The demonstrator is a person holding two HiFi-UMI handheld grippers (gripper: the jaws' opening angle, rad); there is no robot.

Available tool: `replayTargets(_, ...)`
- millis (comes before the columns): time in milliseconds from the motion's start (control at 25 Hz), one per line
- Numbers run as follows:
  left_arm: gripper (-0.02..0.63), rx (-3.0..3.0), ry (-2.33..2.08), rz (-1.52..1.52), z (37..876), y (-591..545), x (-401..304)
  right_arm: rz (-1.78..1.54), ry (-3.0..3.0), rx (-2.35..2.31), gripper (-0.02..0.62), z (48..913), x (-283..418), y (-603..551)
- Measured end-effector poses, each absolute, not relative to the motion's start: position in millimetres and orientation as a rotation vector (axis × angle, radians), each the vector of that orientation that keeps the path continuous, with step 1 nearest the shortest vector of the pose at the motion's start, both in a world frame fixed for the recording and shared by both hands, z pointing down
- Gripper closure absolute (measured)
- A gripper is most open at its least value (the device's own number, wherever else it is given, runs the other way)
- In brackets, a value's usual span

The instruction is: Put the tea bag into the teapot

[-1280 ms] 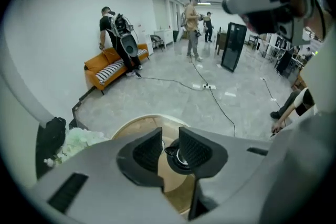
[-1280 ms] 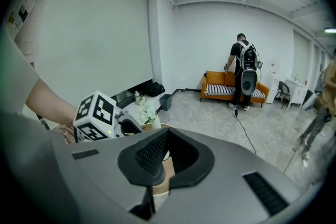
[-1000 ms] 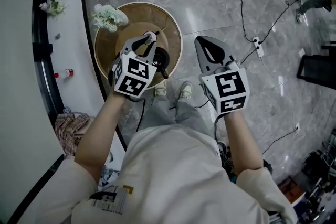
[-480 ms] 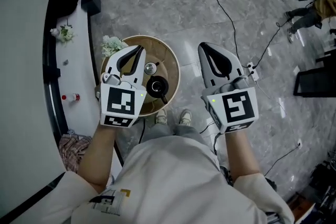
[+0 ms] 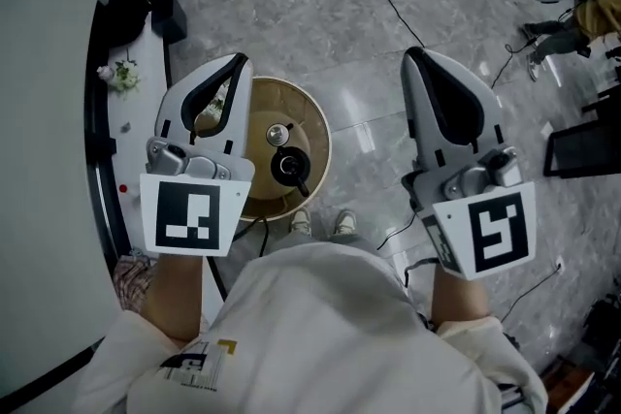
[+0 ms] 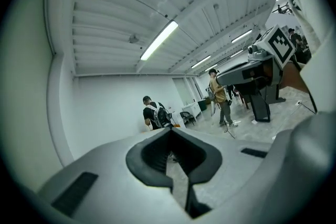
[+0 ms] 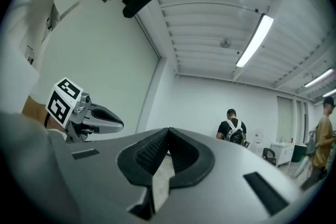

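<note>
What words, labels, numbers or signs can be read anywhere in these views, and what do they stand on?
No readable text shows in any view.
On the left marker cube: a black-and-white square pattern, no words.
On the right marker cube: the same kind of pattern, no words.
On the shirt print: a black and yellow graphic, too small and blurred to read.

The floor (image 5: 320,24) is glossy grey stone; the round bench (image 5: 260,191) looks matt tan wood; the teapot (image 5: 289,166) shines black.
</note>
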State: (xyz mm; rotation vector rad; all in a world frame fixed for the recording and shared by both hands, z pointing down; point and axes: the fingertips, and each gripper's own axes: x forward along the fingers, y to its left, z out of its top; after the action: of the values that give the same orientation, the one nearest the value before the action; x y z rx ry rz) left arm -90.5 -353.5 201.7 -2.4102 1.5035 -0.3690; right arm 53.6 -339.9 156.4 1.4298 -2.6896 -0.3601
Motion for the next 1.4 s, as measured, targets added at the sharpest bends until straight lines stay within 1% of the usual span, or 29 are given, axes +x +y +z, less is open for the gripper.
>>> replayTargets(320,0.598,-2.357,1.490,-0.227,161.1,-323.4,-82.1,-0.443,-2.754,1.470,0.589,125.9,69.6,-314.2)
replayTargets(680,0.598,-2.388,1.473,-0.229,171.6,-311.1,-68.4,-0.417,-2.740,1.436,0.589,150.1,80.2,-309.5)
replayTargets(1040,0.598,-2.429,1.514,-0.350,218.7,-308.9,-61.3,-0.281,-2.731,1.342,0.589,194.7,78.9,-309.3)
replayTargets(1400,0.598,-2.412,1.497,-0.397,222.9,-305.1,-57.3,-0.331,-2.757,1.353,0.589,188.2,81.0,-306.3)
